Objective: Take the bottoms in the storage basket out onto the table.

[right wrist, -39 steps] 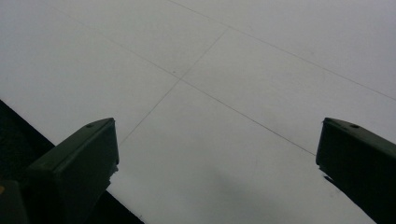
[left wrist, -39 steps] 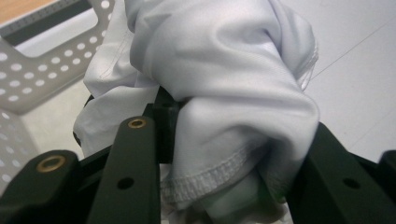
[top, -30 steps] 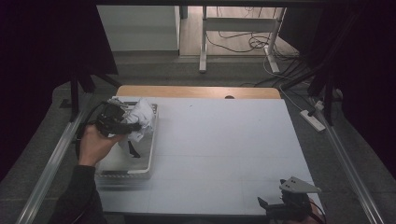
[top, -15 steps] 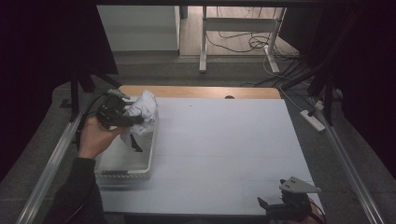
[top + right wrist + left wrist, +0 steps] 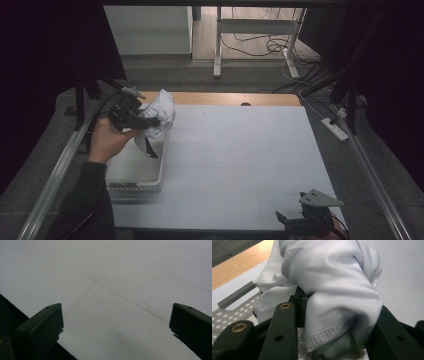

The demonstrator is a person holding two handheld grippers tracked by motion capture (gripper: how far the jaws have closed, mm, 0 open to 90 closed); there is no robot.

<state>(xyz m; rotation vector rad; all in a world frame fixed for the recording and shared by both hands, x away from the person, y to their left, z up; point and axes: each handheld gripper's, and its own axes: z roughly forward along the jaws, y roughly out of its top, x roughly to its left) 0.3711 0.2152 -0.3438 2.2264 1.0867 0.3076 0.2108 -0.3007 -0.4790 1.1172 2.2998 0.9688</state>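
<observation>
The left claw [image 5: 146, 121] pinches the crumpled white cloth garment [image 5: 159, 116] above the white perforated plastic basket [image 5: 134, 175], open counter [image 5: 240, 150] lying rightward, while the spread right claw [image 5: 295, 222] waits well apart.

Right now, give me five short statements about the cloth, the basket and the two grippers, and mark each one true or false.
1. The left gripper is clamped on a bunched white cloth. True.
2. The white cloth lies flat on the middle of the table. False: it hangs bunched in the left gripper, above the far end of the white basket.
3. The right gripper holds a second cloth. False: its jaws stand open over bare white tabletop.
4. The white basket sits at the table's left side. True.
5. The basket's wall is solid. False: the left gripper view shows it perforated with small holes.
</observation>
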